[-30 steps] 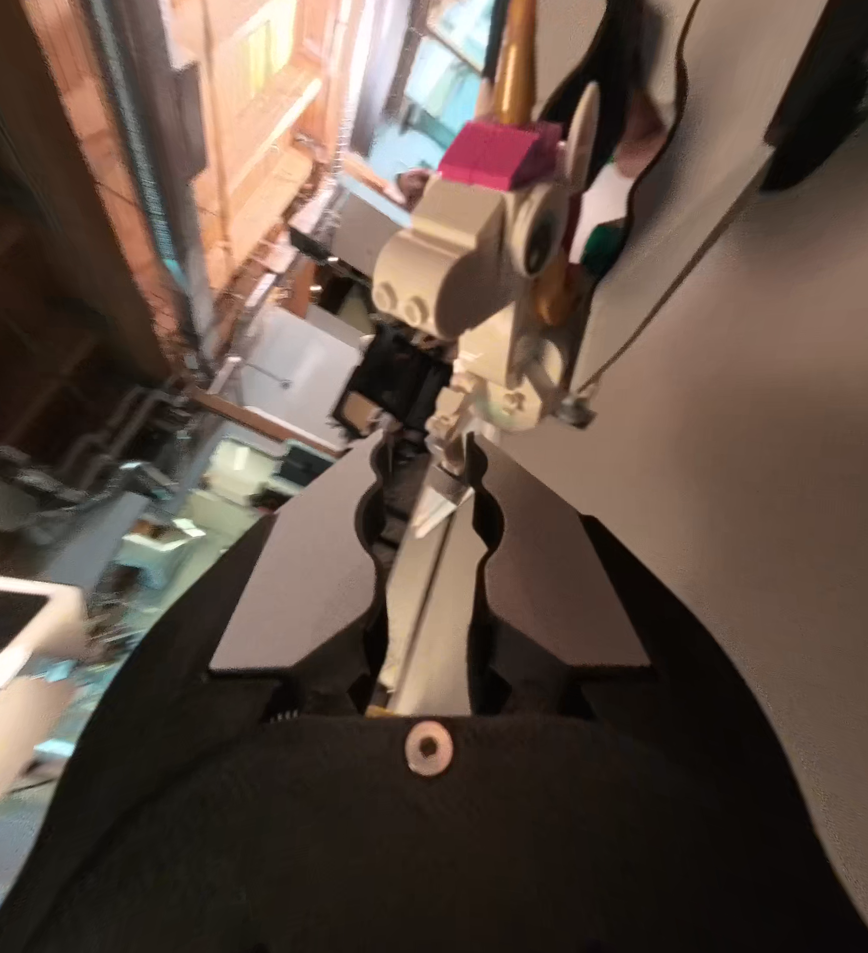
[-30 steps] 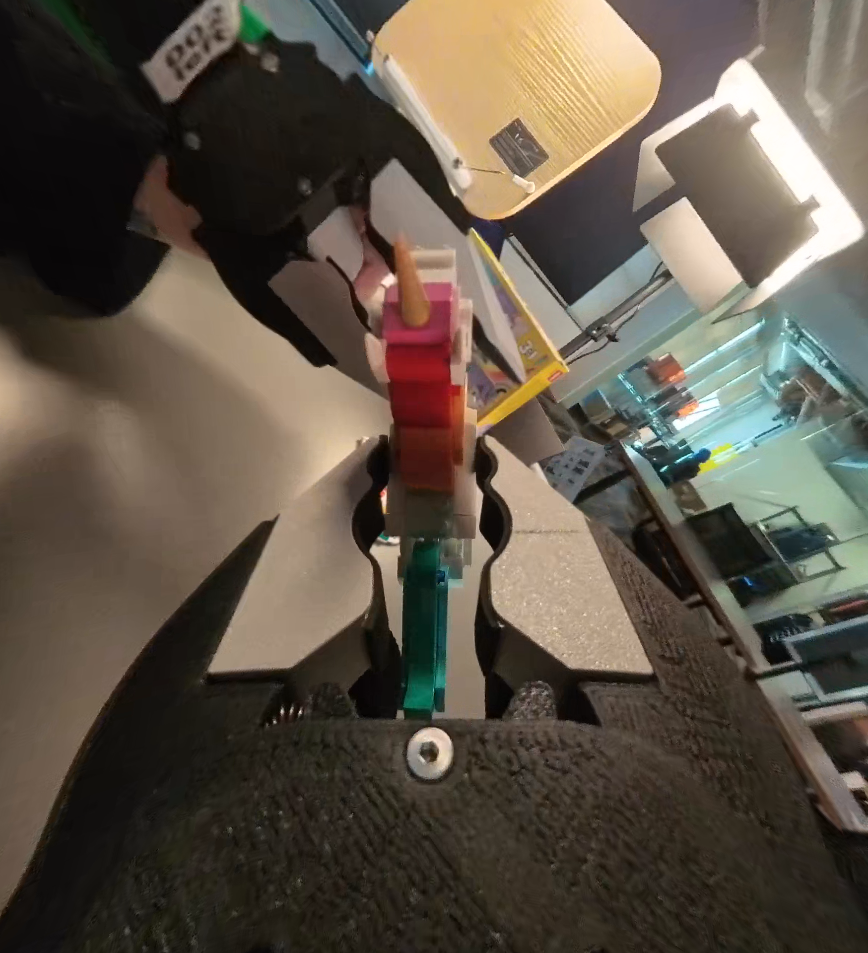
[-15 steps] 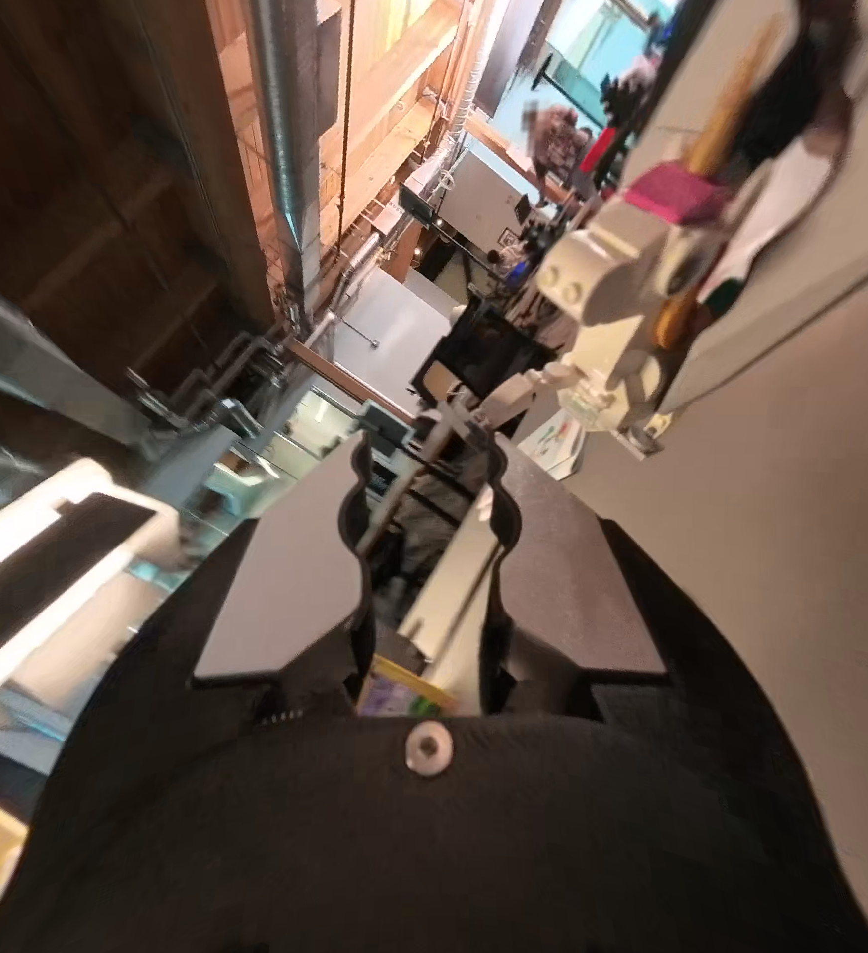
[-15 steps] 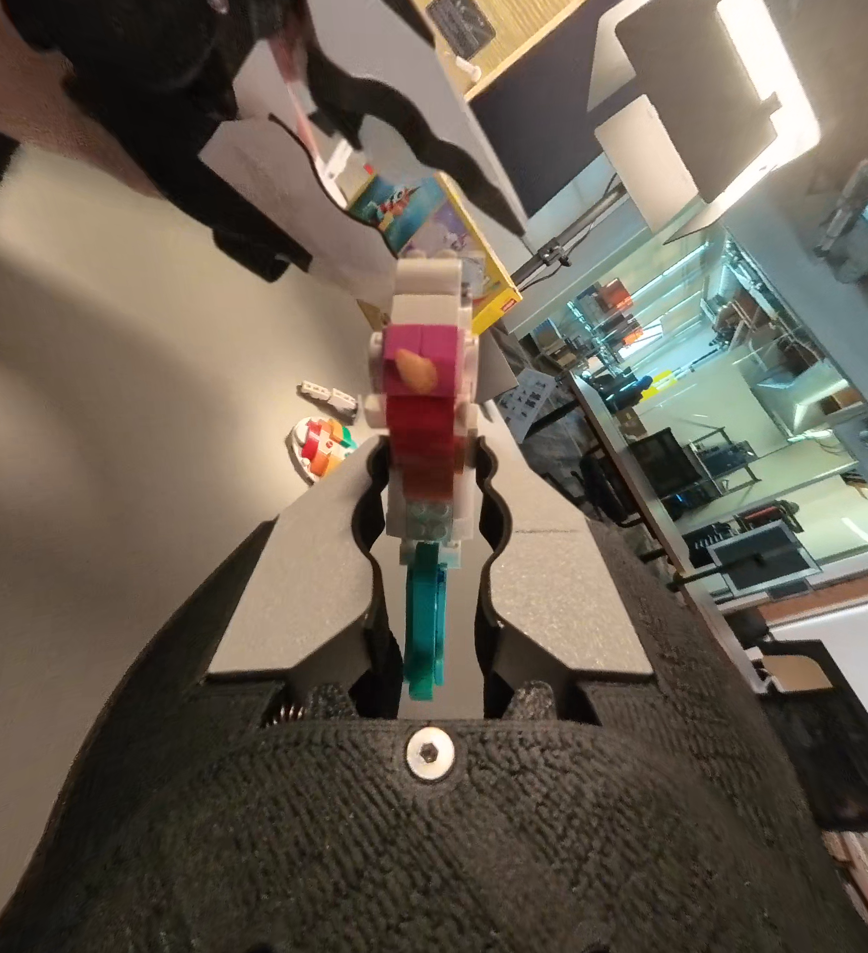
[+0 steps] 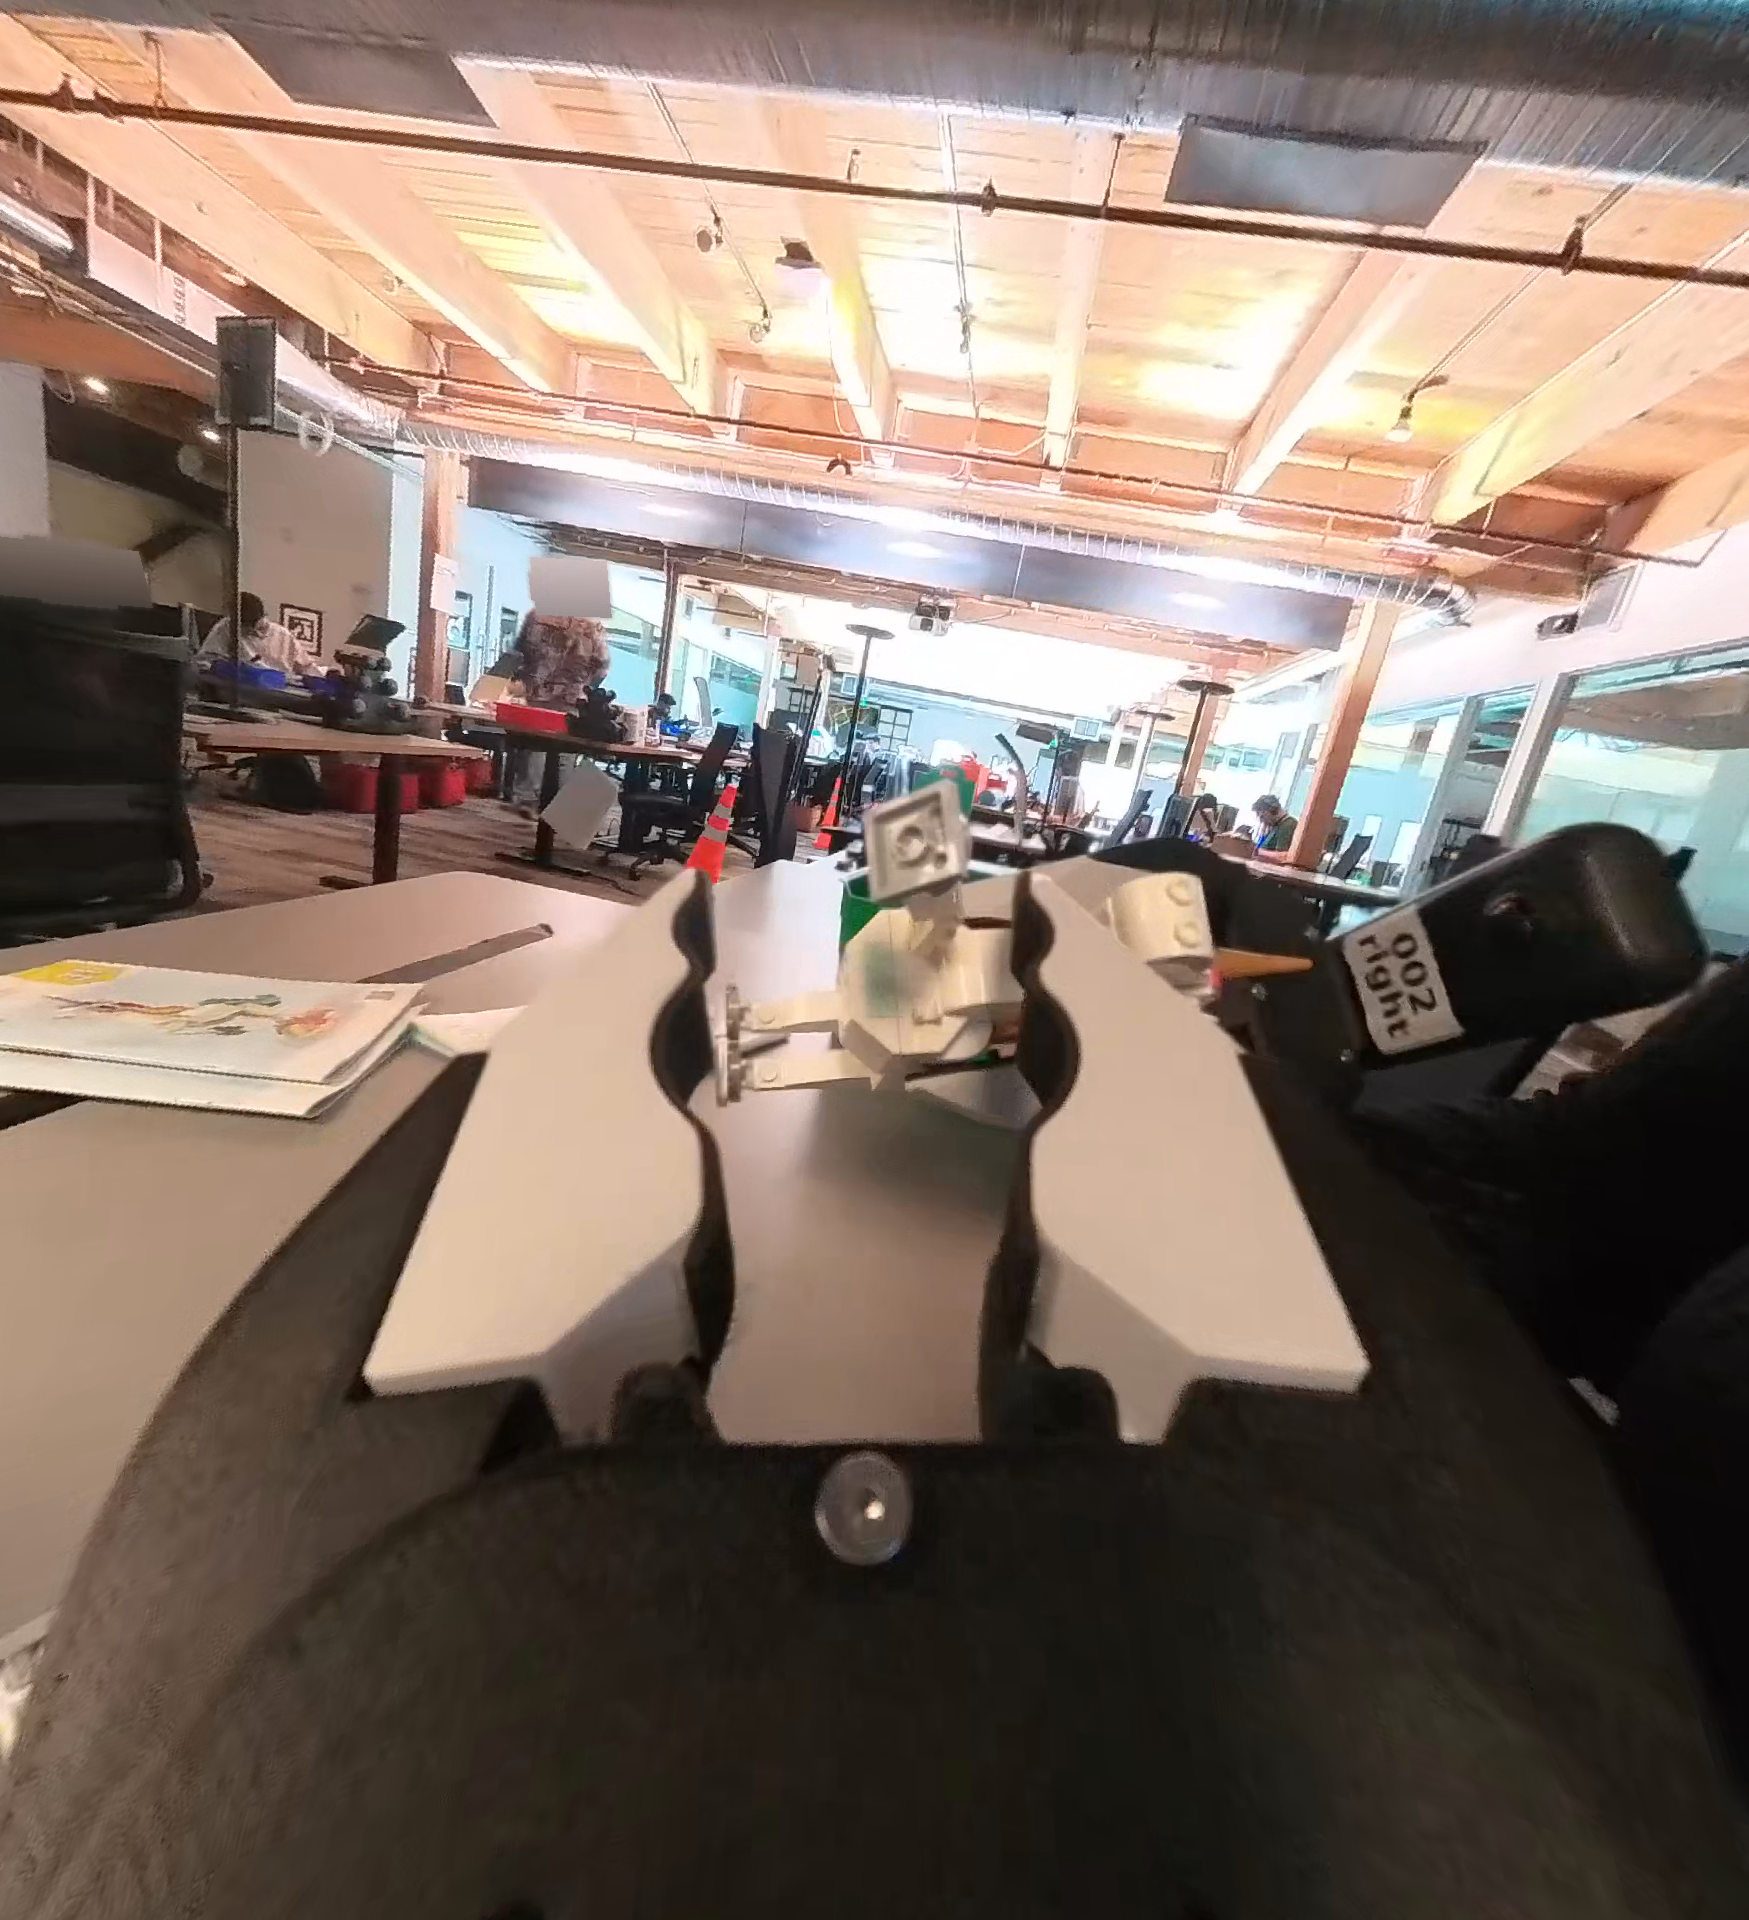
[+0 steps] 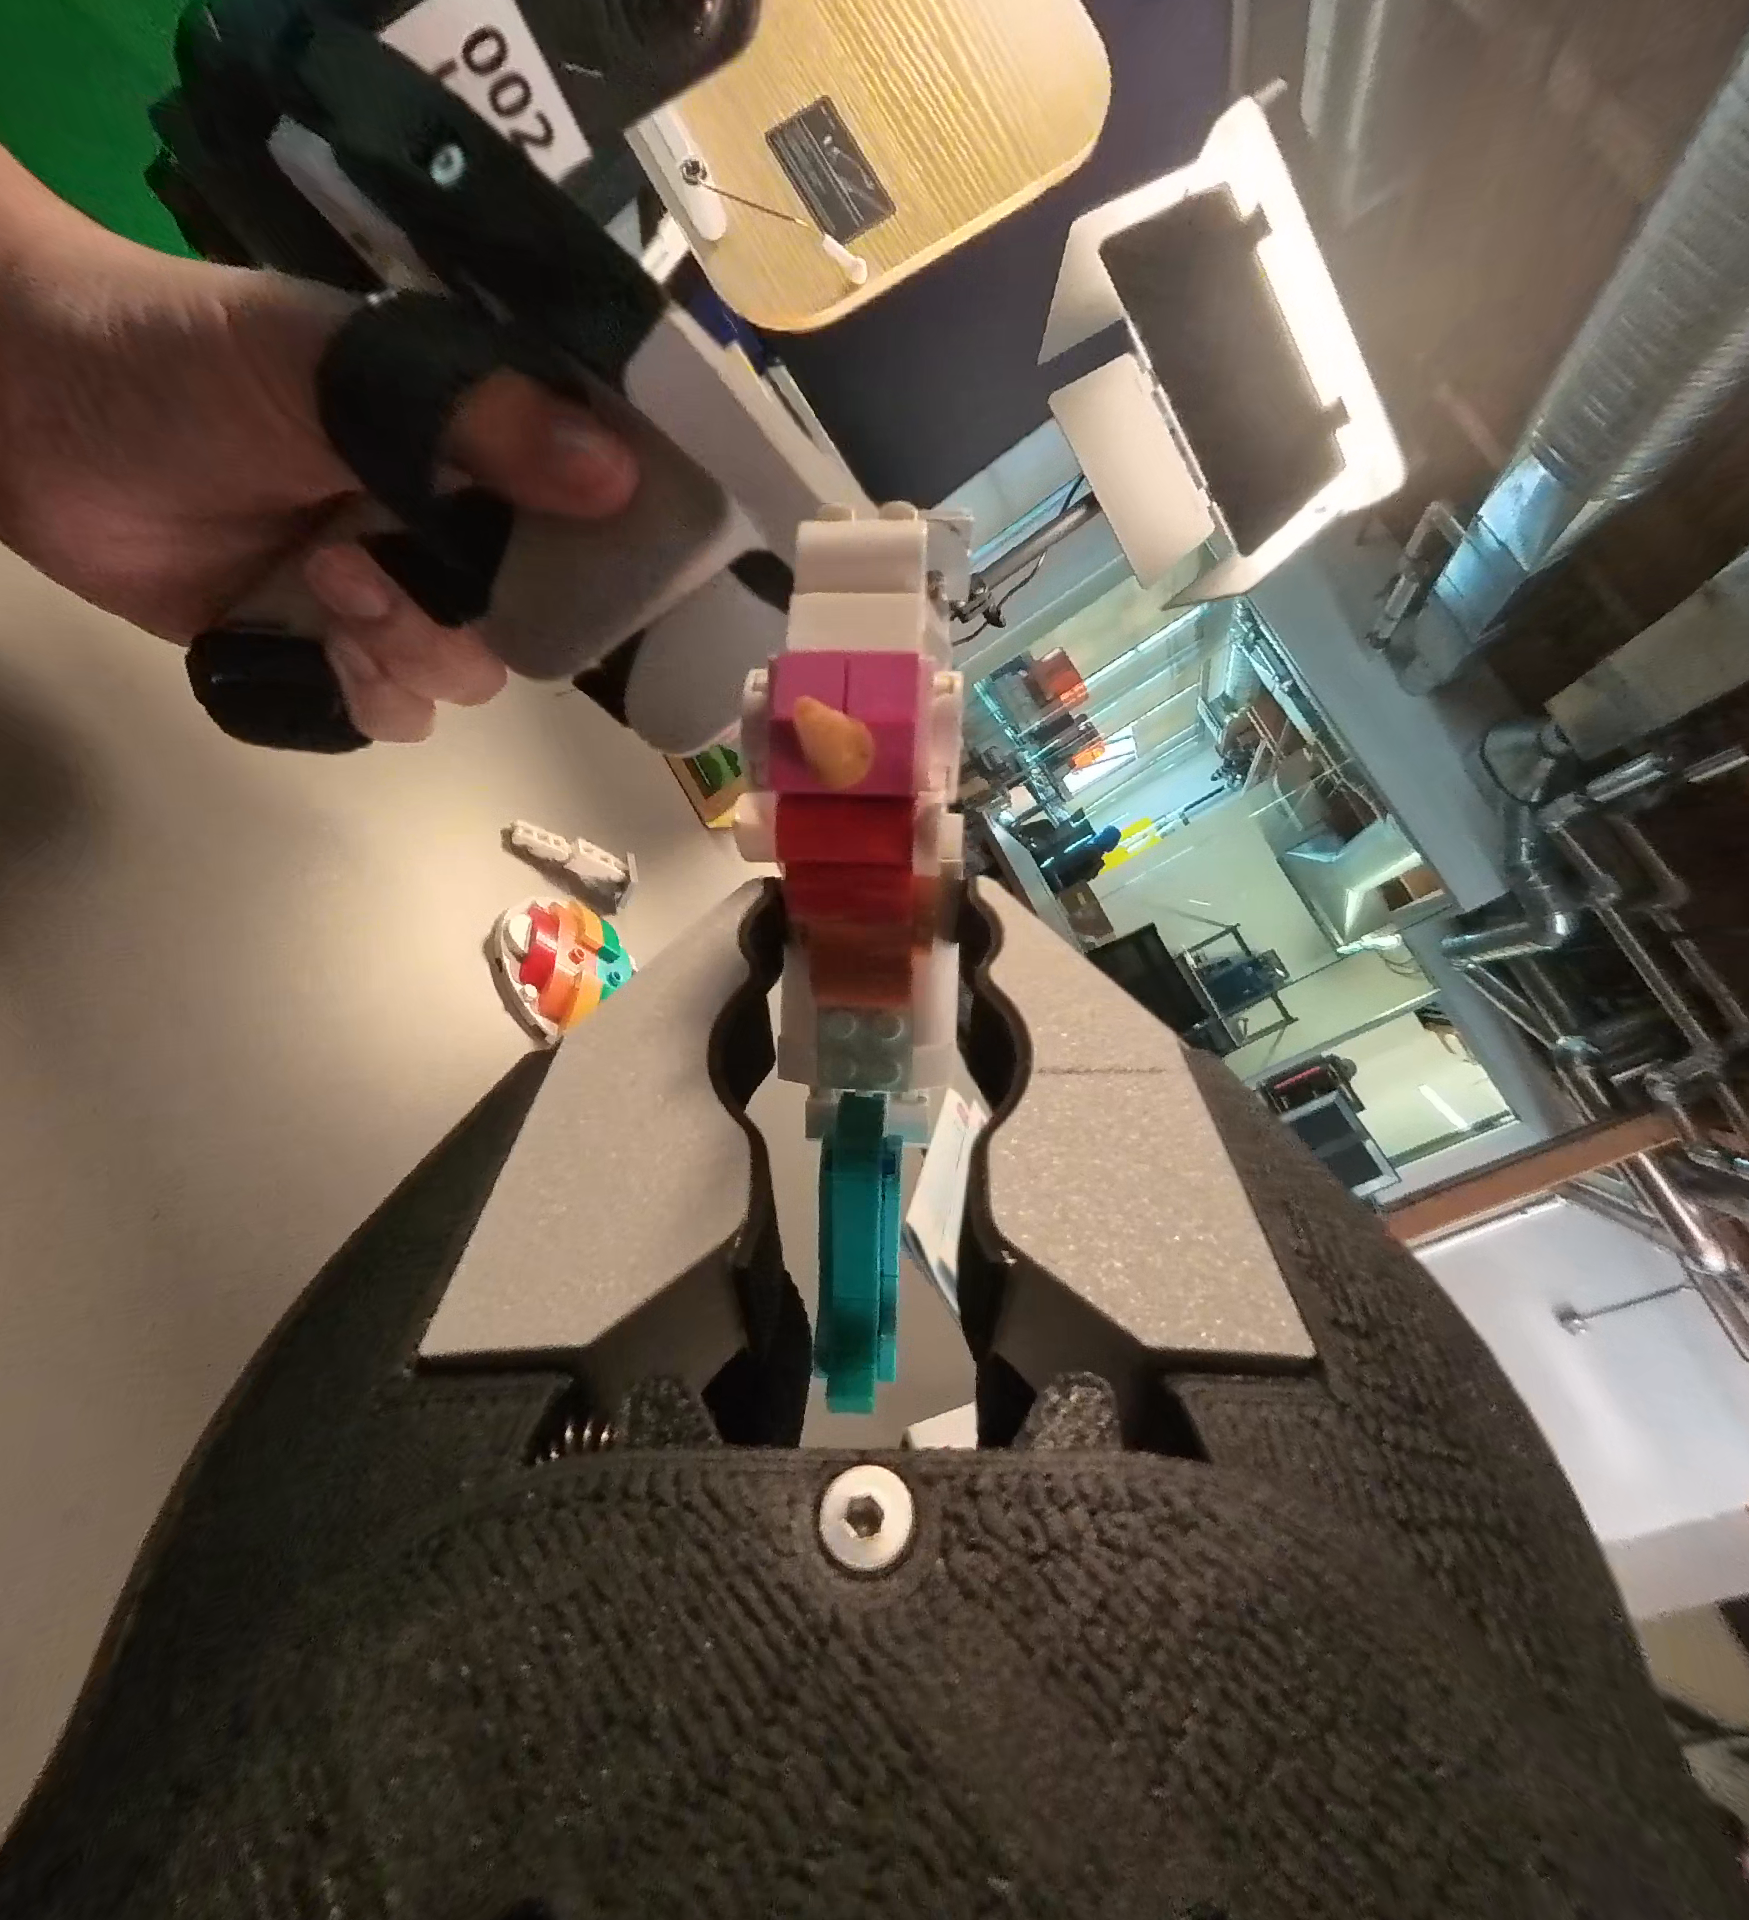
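Observation:
My right gripper (image 6: 865,914) is shut on a white toy-brick unicorn (image 6: 854,831) with a pink, red and orange mane, a gold horn and a teal tail (image 6: 854,1278) that hangs back between the fingers. It holds the unicorn in the air above a grey table (image 6: 174,1091). In the left wrist view the unicorn's white legs and underside (image 5: 911,987) lie between the tips of my left gripper (image 5: 865,914), whose fingers stand apart. The right gripper's black body (image 5: 1514,935) is just right of them. A hand (image 6: 122,447) holds the left gripper close beside the unicorn's head.
A small rainbow-coloured brick piece (image 6: 563,961) and a small grey-white brick part (image 6: 574,852) lie on the table. Printed booklets (image 5: 163,1023) lie at the table's left. Beyond the table are office desks, chairs and people.
My left gripper has swung round from a tilted pose to level and now has the unicorn's legs between its wider-spread tips. The right gripper kept hold of the unicorn.

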